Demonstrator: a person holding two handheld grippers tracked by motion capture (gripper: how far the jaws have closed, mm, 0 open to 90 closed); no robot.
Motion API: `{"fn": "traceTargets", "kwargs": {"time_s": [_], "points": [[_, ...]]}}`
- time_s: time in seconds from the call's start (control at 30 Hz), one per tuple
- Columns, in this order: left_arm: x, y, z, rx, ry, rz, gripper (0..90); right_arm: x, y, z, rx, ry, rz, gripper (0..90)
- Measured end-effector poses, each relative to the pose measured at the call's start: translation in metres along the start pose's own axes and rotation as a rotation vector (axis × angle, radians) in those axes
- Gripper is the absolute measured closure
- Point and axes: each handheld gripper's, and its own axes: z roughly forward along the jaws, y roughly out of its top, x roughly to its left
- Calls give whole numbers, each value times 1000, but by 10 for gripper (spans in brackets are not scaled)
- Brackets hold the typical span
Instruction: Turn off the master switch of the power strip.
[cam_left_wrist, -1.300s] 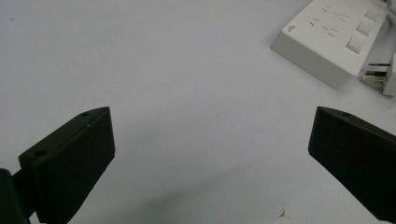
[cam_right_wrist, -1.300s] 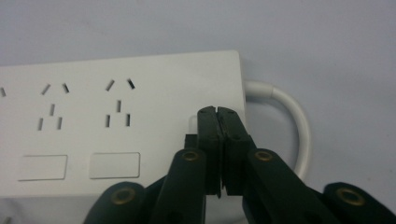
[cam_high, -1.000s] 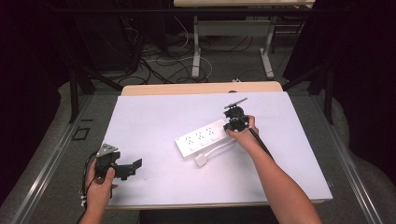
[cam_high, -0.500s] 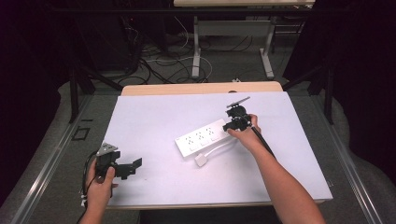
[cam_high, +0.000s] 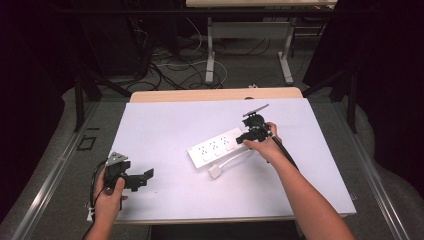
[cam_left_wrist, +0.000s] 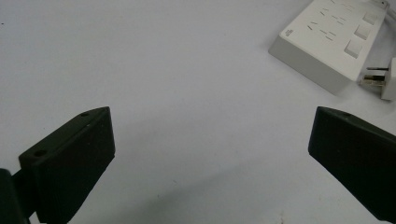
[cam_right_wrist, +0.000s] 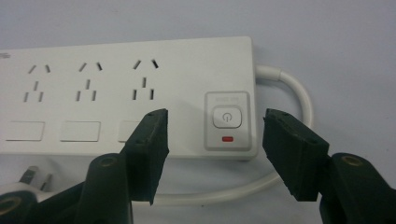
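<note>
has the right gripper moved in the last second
Barely. In the high view the right gripper sits at the switch end of the white power strip, a touch farther up the table than before. The strip has not shifted.

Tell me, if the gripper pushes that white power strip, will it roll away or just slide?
The power strip would probably slide, not roll: it is a flat box lying on the smooth table. Its bendy white cord would likely drag behind. It looks like light plastic, so a nudge from the right gripper might turn it.

Your power strip lay mid-table, its plug just before it; your left gripper sat well apart, near the front-left corner.
</note>
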Motion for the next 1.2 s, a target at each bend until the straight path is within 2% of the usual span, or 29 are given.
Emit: {"fn": "traceTargets", "kwargs": {"time_s": [0.03,0.07,0.1,0.13,0.17,0.23,0.3,0.37,0.43,0.57,0.6,0.63,0.7,0.77,0.83,0.87,0.93,0.97,1.07,1.13,1.2], "points": [[0,0,0,1,0,3,5,1,0,-1,-4,9,2,421],[1,1,0,1,3,25,5,1,0,-1,-4,9,2,421],[1,1,0,7,-1,22,5,1,-1,-4,-20,9,-43,414],[1,2,0,6,-1,22,5,3,-1,-5,-13,5,-26,415],[-1,1,1,-5,-4,5,5,4,-2,-6,-13,13,-22,403],[-1,1,1,-4,-4,3,5,5,-2,-8,-6,10,-26,381],[1,2,0,21,-11,25,5,10,-4,-10,-17,14,-47,349],[0,1,2,5,-3,21,5,13,-5,-12,-19,21,-58,323],[1,2,0,21,-12,26,5,15,-5,-14,-29,23,-70,304],[0,2,0,17,-10,23,5,19,-5,-20,-59,25,-77,210],[0,2,0,17,-10,24,5,19,-5,-20,-59,25,-77,210],[-1,2,1,11,-11,10,5,20,-5,-22,-61,22,-81,191],[-1,1,1,3,-9,8,5,23,-6,-28,-80,15,-97,151],[-1,1,0,1,-8,2,5,23,-8,-32,-76,6,-123,128],[-1,1,0,0,-7,9,5,25,-9,-33,-83,17,-111,95],[-1,1,0,-6,-5,8,5,26,-12,-36,-80,29,-125,10],[0,1,0,-4,-4,14,5,25,-14,-37,-80,24,-142,0],[0,1,0,-4,-3,14,5,26,-16,-39,-87,38,-134,0],[0,2,0,1,-5,16,5,27,-21,-45,-88,14,-158,0],[-1,1,0,-1,-7,7,5,28,-24,-48,-106,17,-156,0],[-1,1,0,-1,-7,9,5,28,-30,-54,-101,7,-170,0]]}}
